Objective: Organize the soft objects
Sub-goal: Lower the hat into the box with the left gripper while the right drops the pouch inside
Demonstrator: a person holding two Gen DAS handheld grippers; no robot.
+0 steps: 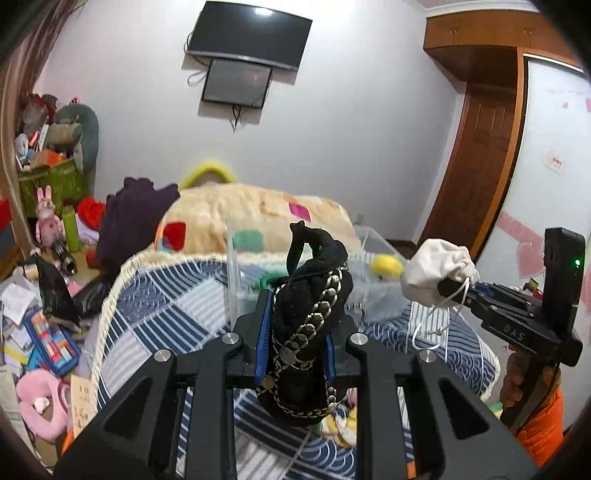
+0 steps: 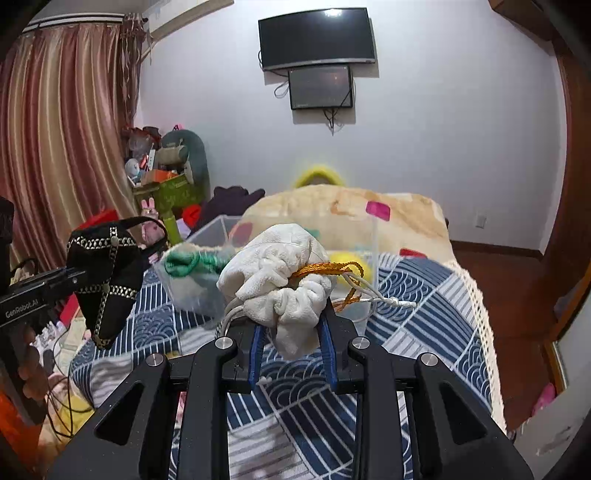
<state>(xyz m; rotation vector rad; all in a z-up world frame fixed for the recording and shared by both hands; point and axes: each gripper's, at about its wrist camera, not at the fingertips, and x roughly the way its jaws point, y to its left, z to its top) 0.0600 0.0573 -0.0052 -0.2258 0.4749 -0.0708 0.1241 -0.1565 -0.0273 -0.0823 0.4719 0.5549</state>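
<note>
Bedroom, blue-white patchwork quilt (image 2: 424, 295) on bed. Left gripper (image 1: 295, 339) clamped on black pouch with gold chain trim (image 1: 310, 317); right gripper (image 2: 291, 343) clamped on white drawstring cloth bag (image 2: 277, 273). Both raised above quilt, near clear plastic bin (image 1: 369, 273).

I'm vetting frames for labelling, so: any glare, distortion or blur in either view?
Left wrist view: ceiling-light glare on the wall TV, fisheye bends the door frame, the clear bin is soft, the black pouch sharp. Right wrist view: same glare, bowed curtain, dark corners, the white pouch sharp.
</note>
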